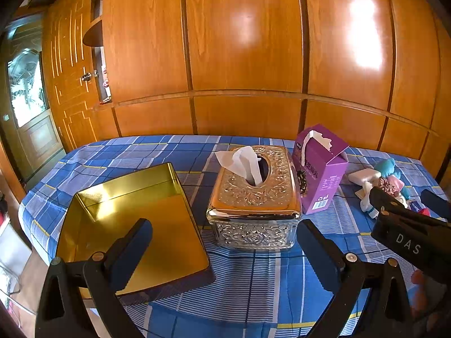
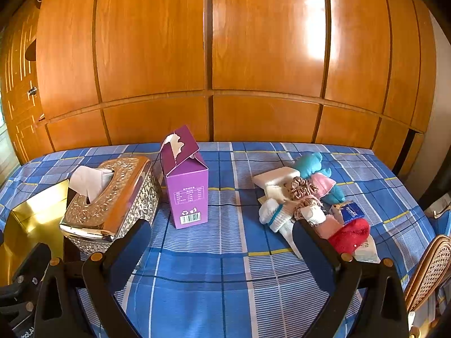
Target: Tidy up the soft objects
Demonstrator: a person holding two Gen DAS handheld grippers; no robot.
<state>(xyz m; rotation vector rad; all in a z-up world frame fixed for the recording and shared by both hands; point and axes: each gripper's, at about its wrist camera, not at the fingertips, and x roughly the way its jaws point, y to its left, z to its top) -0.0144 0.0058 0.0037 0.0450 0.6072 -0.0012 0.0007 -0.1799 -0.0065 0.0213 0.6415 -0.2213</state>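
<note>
The soft things lie in a loose heap (image 2: 307,202) on the blue checked cloth (image 2: 225,253) of the bench, at about two o'clock from the right tongs (image 2: 222,245) in the right wrist view. In the heap: a teal plush piece (image 2: 310,163) at the far side, a pink fabric piece (image 2: 322,181) just beside it, a cream block like a sponge (image 2: 276,178), a crinkled beige scrunchie (image 2: 303,190), a rolled white sock with a teal stripe (image 2: 274,214) and a red fuzzy piece (image 2: 349,235) at the near edge. A small blue packet (image 2: 352,211) sits among them, touching the red piece.

The right tongs stand wide open with nothing between the pads, tilted down toward bare cloth; the right pad overlaps the near edge of the heap in the picture, but whether it touches cannot be told.

The left tongs (image 1: 225,242) are likewise spread fully and hold nothing. Seen from them, an open gold tin tray (image 1: 135,225) lies at ten o'clock, an embossed metal tissue box (image 1: 253,197) with a white tissue (image 1: 242,163) standing out of its slot sits at twelve, and a purple carton (image 1: 321,169), torn open at the top, stands upright just beside the box at one o'clock. The heap is well off at three o'clock, partly hidden by the right tongs' black body
</note>
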